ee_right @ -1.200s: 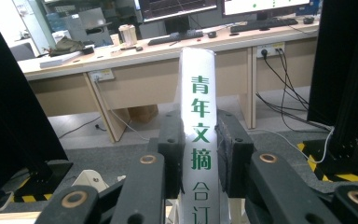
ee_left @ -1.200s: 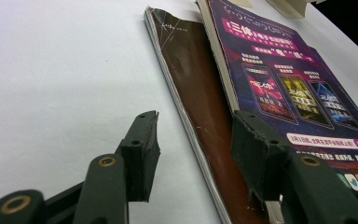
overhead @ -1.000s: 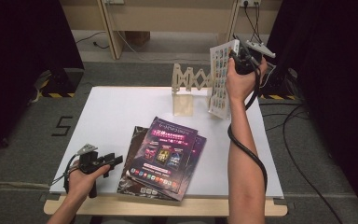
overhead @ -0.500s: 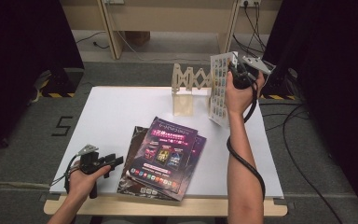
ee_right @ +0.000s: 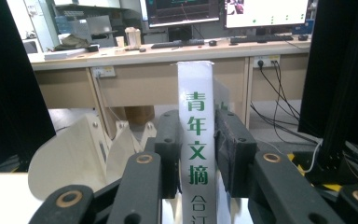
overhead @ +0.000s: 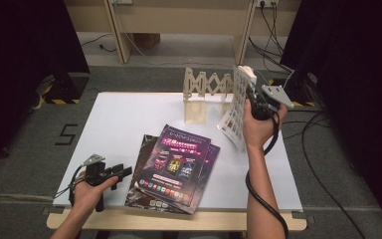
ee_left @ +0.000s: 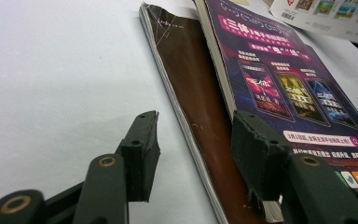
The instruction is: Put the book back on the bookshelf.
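Magazines are what this job seems to be about: getting them off the wide white tabletop (overhead: 129, 119) and, I judge, upright into the pale wooden zigzag rack (overhead: 206, 85) that stands at the table's far edge. Two glossy dark purple magazines (overhead: 174, 167) lie flat in a loose stack near the front edge, the upper one skewed across the lower. A third, a thin white-covered magazine with rows of small colour pictures on its back (overhead: 234, 113), is held off the table just beside the rack's right end, standing nearly upright.

The right gripper (ee_right: 196, 154) is clenched on that white magazine; its own view shows both black jaws pressed against the spine, which carries green printed characters. The left gripper (ee_left: 193, 154) rests low on the table at the left edge of the purple stack, jaws released and spread, with the stack's edge lying between them. Whether the right-hand jaw already touches the top cover is hard to tell from this angle.

The step in hand looks like carrying the white magazine to the rack. Next it would need lining up with a gap between the slats, lowering in spine-first or edge-first, then letting go.
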The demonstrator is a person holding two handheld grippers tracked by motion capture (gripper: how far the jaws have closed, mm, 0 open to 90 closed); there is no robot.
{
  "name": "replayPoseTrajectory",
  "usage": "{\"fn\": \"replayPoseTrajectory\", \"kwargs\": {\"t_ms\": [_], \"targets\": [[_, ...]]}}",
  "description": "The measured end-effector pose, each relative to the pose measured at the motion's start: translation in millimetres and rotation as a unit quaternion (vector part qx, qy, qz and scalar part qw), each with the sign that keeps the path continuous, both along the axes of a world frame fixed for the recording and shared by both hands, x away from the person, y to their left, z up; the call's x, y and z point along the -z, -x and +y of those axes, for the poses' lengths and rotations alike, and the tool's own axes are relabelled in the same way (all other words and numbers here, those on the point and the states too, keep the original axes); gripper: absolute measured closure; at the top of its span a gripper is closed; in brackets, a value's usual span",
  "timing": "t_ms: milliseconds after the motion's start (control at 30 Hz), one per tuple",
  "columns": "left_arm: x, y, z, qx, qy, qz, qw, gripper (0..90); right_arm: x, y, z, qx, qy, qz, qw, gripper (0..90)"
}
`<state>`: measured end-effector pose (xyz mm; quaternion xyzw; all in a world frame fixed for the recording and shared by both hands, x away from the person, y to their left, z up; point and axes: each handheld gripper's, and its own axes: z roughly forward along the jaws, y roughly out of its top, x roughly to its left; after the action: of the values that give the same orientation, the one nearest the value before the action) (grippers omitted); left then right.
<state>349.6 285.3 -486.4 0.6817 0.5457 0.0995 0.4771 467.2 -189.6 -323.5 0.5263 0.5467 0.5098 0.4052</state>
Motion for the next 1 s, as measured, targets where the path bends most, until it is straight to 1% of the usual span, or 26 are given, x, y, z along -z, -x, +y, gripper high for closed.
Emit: {"fn": "replayPoseTrajectory", "kwargs": {"t_ms": [33,133,300,367,433,500,533,600,633,667,700,733,767,800,833,867,933,1000], "targets": [[0.2,0.0,-0.1,0.0,0.0,0.0,1.0,50.4,3.3,5.1,-3.3,0.0,-0.004,0.0,1.0,72.5],[1.0,-0.4,-0.7,0.001,0.001,0.004,1.0,50.4,6.1,14.5,-8.6,-0.006,-0.002,-0.002,1.0,72.6],[0.9,-0.7,-1.4,0.001,-0.001,0.004,1.0,50.4,10.8,31.1,-11.6,-0.016,0.009,-0.006,0.9998,72.6],[1.1,-0.5,-1.2,0.001,-0.001,0.004,1.0,50.4,13.3,35.3,-12.6,-0.022,0.014,-0.005,0.9997,72.4],[1.1,-0.4,-0.9,0.001,0.0,0.004,1.0,50.4,15.0,38.5,-14.5,-0.021,0.018,-0.001,0.9996,72.2],[0.9,-0.6,-0.4,0.001,-0.001,0.003,1.0,50.4,15.9,39.5,-17.9,-0.02,0.016,0.004,0.9997,71.8],[1.0,-0.8,-0.5,0.001,0.0,0.003,1.0,50.3,15.8,39.2,-20.5,-0.017,0.012,0.011,0.9997,71.5],[1.2,-1.0,-0.8,0.001,-0.001,0.004,1.0,50.4,15.1,35.3,-26.1,-0.015,0.0,0.021,0.9997,69.7],[1.5,-1.1,-1.1,0.002,-0.001,0.004,1.0,50.4,13.9,31.6,-29.8,-0.019,-0.013,0.027,0.9994,68.6],[1.6,-1.1,-1.4,0.003,-0.001,0.004,1.0,50.4,12.5,27.8,-33.0,-0.015,-0.022,0.031,0.9992,67.1],[1.7,-1.2,-1.4,0.003,-0.002,0.005,1.0,50.4,10.6,21.8,-36.1,-0.01,-0.024,0.042,0.9988,64.1],[1.7,-1.5,-1.3,0.005,-0.003,0.005,1.0,50.3,9.9,17.6,-38.2,-0.01,-0.026,0.049,0.9984,63.7],[2.0,-1.9,-1.3,0.005,-0.002,0.003,1.0,50.4,9.2,13.0,-39.8,-0.009,-0.035,0.056,0.9978,63.8],[2.2,-2.4,-1.2,0.005,-0.002,0.004,1.0,50.4,8.6,8.2,-41.6,-0.009,-0.033,0.064,0.9973,63.3],[2.4,-2.6,-1.2,0.005,-0.002,0.004,1.0,50.4,8.0,1.9,-43.5,-0.014,-0.038,0.078,0.9961,63.5],[2.6,-2.7,-1.3,0.005,-0.001,0.005,1.0,50.4,8.0,-1.3,-44.5,-0.014,-0.04,0.078,0.996,63.3],[2.9,-2.7,-1.0,0.004,-0.002,0.006,1.0,50.4,6.1,-8.3,-44.3,-0.008,-0.026,0.09,0.9955,61.5],[3.2,-3.0,-0.8,0.004,-0.001,0.007,1.0,50.4,4.9,-13.7,-44.3,-0.005,-0.023,0.098,0.995,61.8]]}}
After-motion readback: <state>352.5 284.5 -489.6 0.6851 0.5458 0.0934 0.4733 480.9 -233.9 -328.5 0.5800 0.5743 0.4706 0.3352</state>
